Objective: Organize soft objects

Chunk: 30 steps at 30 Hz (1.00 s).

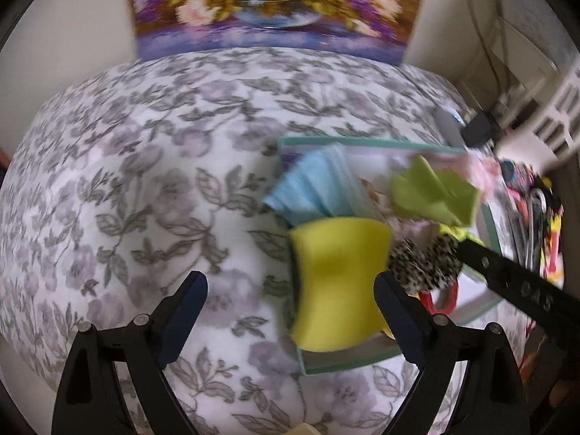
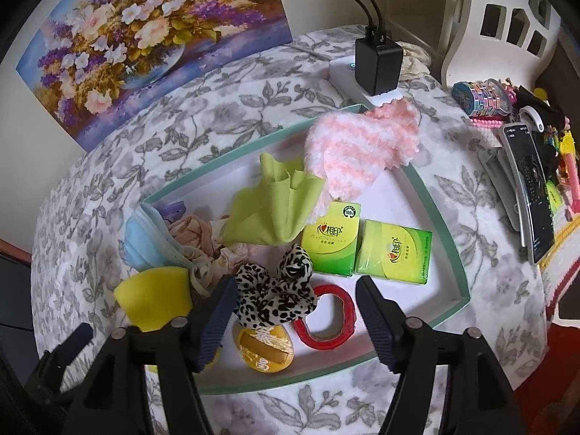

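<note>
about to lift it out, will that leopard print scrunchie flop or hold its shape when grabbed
The leopard scrunchie looks like bunched, ruffled fabric, so it will probably squash and flop rather than stay stiff. It likely weighs little. Sitting against the red ring, it may nudge that when pulled.

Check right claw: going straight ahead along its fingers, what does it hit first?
Probably the leopard-print scrunchie, lying between the open fingers of the right claw inside the tray. The red ring sits just beside it; depth is unclear.

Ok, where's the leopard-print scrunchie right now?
In the right wrist view the leopard-print scrunchie lies in the tray, low centre, beside the red ring, below the green cloth.
</note>
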### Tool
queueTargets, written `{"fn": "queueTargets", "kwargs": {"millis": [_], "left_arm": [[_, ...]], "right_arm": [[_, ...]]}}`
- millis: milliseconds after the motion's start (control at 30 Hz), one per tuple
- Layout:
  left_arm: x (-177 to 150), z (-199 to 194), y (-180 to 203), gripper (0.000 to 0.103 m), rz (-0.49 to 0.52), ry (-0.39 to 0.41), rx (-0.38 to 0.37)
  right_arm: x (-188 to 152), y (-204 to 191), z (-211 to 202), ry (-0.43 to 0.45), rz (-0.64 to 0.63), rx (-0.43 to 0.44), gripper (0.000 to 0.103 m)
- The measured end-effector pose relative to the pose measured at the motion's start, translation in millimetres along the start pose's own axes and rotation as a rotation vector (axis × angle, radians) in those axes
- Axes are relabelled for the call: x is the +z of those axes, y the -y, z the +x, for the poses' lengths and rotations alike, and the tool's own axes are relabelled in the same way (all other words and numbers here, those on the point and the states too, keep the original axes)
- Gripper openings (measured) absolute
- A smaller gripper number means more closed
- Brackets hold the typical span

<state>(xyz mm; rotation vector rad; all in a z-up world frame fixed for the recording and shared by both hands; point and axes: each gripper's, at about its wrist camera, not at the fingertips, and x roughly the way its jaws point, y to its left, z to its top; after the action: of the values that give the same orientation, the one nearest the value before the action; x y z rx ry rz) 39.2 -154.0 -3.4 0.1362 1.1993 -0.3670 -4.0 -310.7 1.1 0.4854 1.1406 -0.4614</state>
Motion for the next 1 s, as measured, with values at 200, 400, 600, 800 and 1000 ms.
{"fn": "queueTargets", "kwargs": {"millis": [200, 400, 600, 800, 1000], "left_arm": [[6, -1, -31, 0.093, -0.112, 0.011, 0.033], [8, 1, -56, 0.094, -0.187, 0.014, 0.080], [7, 0, -72, 0.103, -0.218, 0.030, 0.135], [3, -6, -78, 0.103, -0.221, 0.042, 0.153], [-3, -14, -72, 0.103, -0.185, 0.034, 0.190]], "right_arm": [[-2, -2, 3, -0.009, -0.015, -0.020, 0.085], [-4, -5, 5, -0.009, -0.039, -0.049, 0.100], [-9, -10, 5, -0.005, -0.064, -0.075, 0.103], [-16, -18, -2, 0.009, -0.081, -0.073, 0.103], [-31, -30, -12, 0.026, -0.137, -0.084, 0.103]]}}
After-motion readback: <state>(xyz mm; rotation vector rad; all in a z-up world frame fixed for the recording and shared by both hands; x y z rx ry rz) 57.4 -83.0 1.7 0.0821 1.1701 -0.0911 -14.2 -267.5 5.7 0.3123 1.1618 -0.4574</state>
